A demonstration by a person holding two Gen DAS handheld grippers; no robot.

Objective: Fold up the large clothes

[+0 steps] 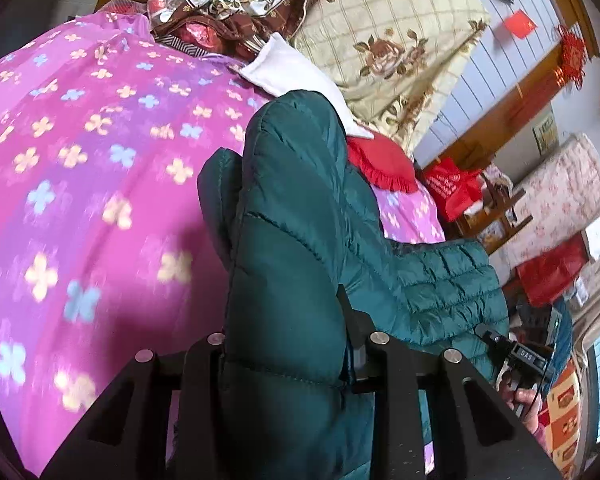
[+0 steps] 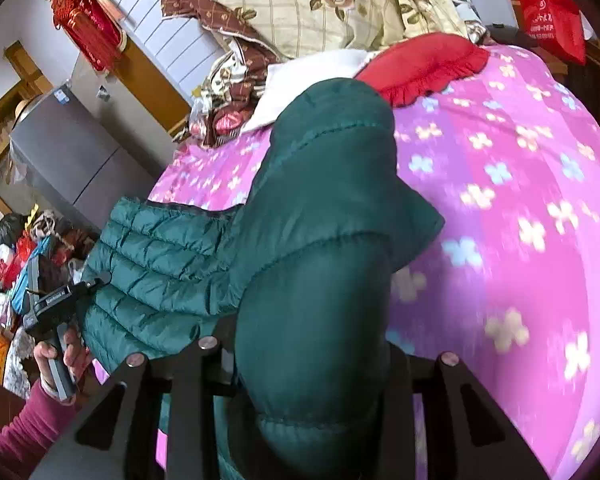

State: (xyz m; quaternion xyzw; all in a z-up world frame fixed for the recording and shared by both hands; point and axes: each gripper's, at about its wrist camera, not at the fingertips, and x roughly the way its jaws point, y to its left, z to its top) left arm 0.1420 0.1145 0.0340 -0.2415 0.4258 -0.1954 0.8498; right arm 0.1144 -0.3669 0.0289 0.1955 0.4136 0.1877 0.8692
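A dark green quilted puffer jacket [image 1: 300,208] hangs over a bed with a pink flowered cover [image 1: 80,160]. My left gripper [image 1: 288,344] is shut on a thick fold of the jacket, which fills the space between its fingers. My right gripper [image 2: 308,344] is shut on another fold of the same jacket [image 2: 320,200], above the pink cover [image 2: 520,200]. Each gripper shows in the other's view, held by a hand: the right gripper [image 1: 516,354] at the jacket's far edge, the left gripper [image 2: 60,300] likewise. The fingertips are hidden by fabric.
A cream flowered quilt [image 1: 380,40], a white cloth [image 1: 288,68] and a red frilled cushion [image 1: 380,164] lie at the head of the bed. Red bags [image 1: 452,188] and clutter stand beside the bed. A grey fridge [image 2: 72,152] stands on the other side.
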